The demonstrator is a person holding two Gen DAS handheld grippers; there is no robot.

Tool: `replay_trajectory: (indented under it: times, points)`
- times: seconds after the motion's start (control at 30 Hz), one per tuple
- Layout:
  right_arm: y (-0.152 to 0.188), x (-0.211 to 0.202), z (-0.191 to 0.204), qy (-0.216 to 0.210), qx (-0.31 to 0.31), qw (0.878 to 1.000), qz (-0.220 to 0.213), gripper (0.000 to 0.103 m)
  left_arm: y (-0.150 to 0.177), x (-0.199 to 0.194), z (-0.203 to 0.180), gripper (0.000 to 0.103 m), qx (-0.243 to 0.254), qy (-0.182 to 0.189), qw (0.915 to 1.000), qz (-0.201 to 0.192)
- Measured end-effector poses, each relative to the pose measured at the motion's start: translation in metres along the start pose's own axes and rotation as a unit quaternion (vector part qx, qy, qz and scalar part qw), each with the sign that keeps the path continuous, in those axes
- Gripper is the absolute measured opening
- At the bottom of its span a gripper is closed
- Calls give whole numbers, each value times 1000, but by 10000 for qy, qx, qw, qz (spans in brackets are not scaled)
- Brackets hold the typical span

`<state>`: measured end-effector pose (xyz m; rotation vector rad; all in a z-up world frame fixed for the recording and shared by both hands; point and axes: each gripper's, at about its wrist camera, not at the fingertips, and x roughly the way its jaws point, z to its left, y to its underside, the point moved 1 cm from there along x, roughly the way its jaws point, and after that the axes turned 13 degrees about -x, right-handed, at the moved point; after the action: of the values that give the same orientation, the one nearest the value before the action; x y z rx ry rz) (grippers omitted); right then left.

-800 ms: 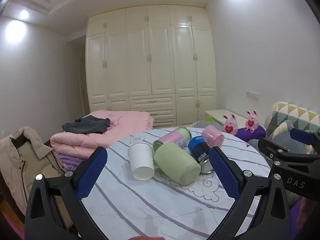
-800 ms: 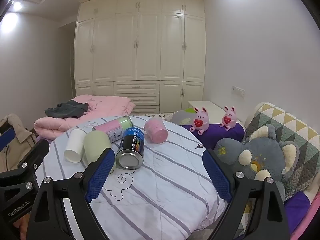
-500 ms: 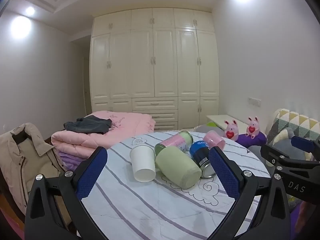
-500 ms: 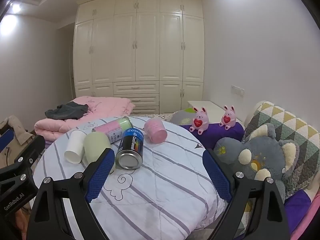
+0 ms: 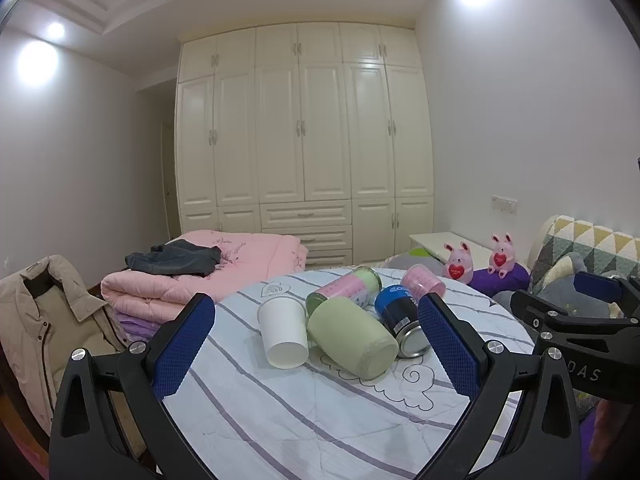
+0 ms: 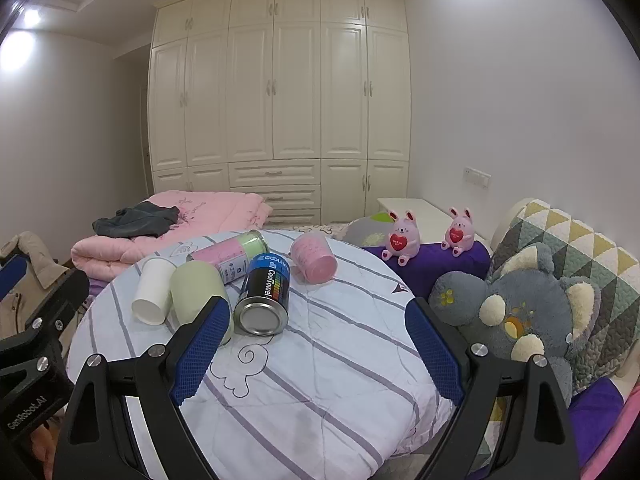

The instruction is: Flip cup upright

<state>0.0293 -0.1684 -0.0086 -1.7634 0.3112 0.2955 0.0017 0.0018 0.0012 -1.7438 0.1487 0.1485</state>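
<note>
On the round table with a striped cloth [image 5: 280, 412] [image 6: 340, 360], a white paper cup [image 5: 283, 330] [image 6: 154, 290], a pale green cup [image 5: 352, 336] [image 6: 198, 292] and a pink cup [image 5: 423, 284] [image 6: 314, 258] lie on their sides. My left gripper [image 5: 316, 350] is open and empty, held above the table's near side, short of the white and green cups. My right gripper [image 6: 316, 346] is open and empty, to the right of the left one, behind the blue can.
A blue can [image 5: 402, 326] [image 6: 266, 294] and a pink-green canister [image 5: 346, 292] [image 6: 230, 254] lie among the cups. A folded pink quilt [image 5: 204, 268] lies to the far left. Plush toys [image 6: 516, 312] and cushions lie to the right. A beige coat [image 5: 36, 332] hangs at left.
Both grippers have risen and tilted up a little, so the table and cups sit lower in each view. Both stay open. Nothing on the table has moved.
</note>
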Motion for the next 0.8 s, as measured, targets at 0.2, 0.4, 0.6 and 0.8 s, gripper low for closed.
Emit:
replay_trajectory:
  times: [0.2,0.4,0.6,0.8]
  points:
    - [1,1,0,-7,-10,10000,-7,91,-1,-2,2,103,5,18,10000,-53]
    - [1,1,0,-21,-14,10000,10,91,-1,-3,2,103,21,9,10000,-80]
    - [1,0,1,-9,-17,10000,21,91,0,-5,2,103,23,8,10000,-89]
    - [1,0,2,-7,-44,10000,52,91,-2,-4,2,103,41,18,10000,-87]
